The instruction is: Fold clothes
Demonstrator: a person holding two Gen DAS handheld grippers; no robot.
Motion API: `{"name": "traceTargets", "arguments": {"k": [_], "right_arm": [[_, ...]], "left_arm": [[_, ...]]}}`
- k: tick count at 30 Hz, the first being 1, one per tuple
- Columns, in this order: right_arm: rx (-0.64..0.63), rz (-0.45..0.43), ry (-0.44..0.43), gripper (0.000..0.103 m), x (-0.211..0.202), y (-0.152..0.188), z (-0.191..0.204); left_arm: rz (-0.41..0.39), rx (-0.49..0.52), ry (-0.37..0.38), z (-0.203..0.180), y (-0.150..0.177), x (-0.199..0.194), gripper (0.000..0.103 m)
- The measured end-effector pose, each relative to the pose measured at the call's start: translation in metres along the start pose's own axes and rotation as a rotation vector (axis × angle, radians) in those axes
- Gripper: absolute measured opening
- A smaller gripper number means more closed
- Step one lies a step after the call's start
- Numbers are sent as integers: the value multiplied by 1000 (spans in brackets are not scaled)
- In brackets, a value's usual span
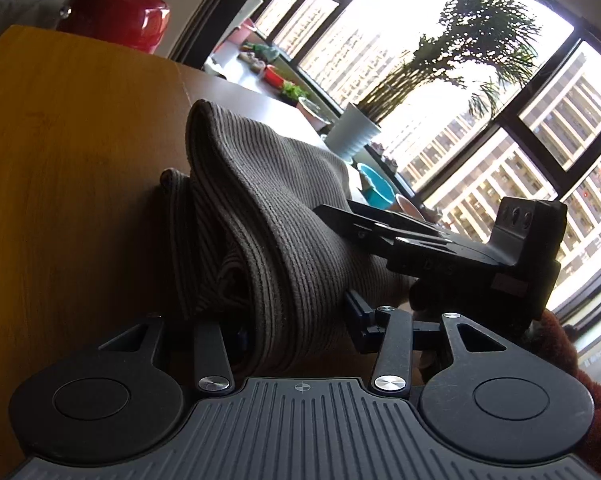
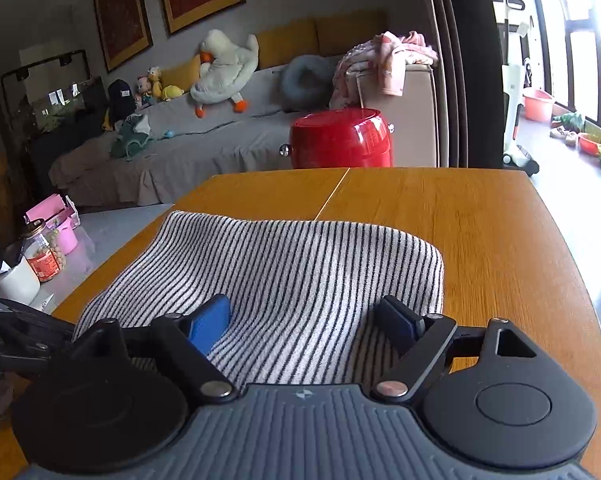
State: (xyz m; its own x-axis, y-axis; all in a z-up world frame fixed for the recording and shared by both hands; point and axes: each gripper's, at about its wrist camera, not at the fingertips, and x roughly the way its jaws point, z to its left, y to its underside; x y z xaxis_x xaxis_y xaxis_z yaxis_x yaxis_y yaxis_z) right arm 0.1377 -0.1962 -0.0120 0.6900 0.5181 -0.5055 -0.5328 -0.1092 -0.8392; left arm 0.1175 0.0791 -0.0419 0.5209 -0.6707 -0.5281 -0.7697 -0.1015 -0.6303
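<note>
A grey-and-black striped cloth (image 2: 300, 264) lies on the wooden table (image 2: 480, 220), folded, with its near edge under my right gripper (image 2: 304, 328). That gripper is open, its blue pads (image 2: 210, 326) spread wide over the fabric and pinching nothing. In the left wrist view a thick bunched fold of the striped cloth (image 1: 260, 208) rises between the fingers of my left gripper (image 1: 296, 320), which is shut on it. The left finger is hidden behind the fabric. The right gripper's black body (image 1: 440, 248) sits just beyond the fold. The left gripper (image 2: 20, 340) shows at the right wrist view's left edge.
A red round stool (image 2: 342, 140) stands past the table's far edge, before a grey sofa (image 2: 204, 148) with plush toys. A jar and a white cup (image 2: 16, 280) sit on a low surface to the left. Windows and a potted palm (image 1: 352, 132) are on the right.
</note>
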Motion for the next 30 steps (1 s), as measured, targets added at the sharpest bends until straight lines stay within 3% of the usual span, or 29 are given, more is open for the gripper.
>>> {"name": "traceTargets", "arguments": {"k": [4, 7, 11, 14, 20, 24, 27, 30], "right_arm": [[-9, -37, -2, 82, -17, 1, 1], [-2, -70, -22, 82, -39, 6, -1], [-26, 9, 57, 99, -33, 26, -6], [53, 26, 38, 102, -26, 30, -16], [12, 13, 50, 102, -25, 32, -11], [53, 12, 35, 103, -26, 35, -15], [74, 11, 28, 103, -27, 37, -16], [52, 11, 21, 103, -36, 33, -15]], "left_arm": [[-10, 72, -41, -13, -2, -3, 50], [-27, 60, -41, -12, -5, -6, 50], [-12, 15, -38, -1, -6, 1, 57], [-17, 25, -53, -1, -8, 1, 57], [-125, 147, -191, -23, -19, -34, 58], [-193, 197, -175, -42, -37, -50, 62], [-174, 221, -126, -55, -52, -33, 65], [-94, 249, -144, -60, -57, 10, 65]]}}
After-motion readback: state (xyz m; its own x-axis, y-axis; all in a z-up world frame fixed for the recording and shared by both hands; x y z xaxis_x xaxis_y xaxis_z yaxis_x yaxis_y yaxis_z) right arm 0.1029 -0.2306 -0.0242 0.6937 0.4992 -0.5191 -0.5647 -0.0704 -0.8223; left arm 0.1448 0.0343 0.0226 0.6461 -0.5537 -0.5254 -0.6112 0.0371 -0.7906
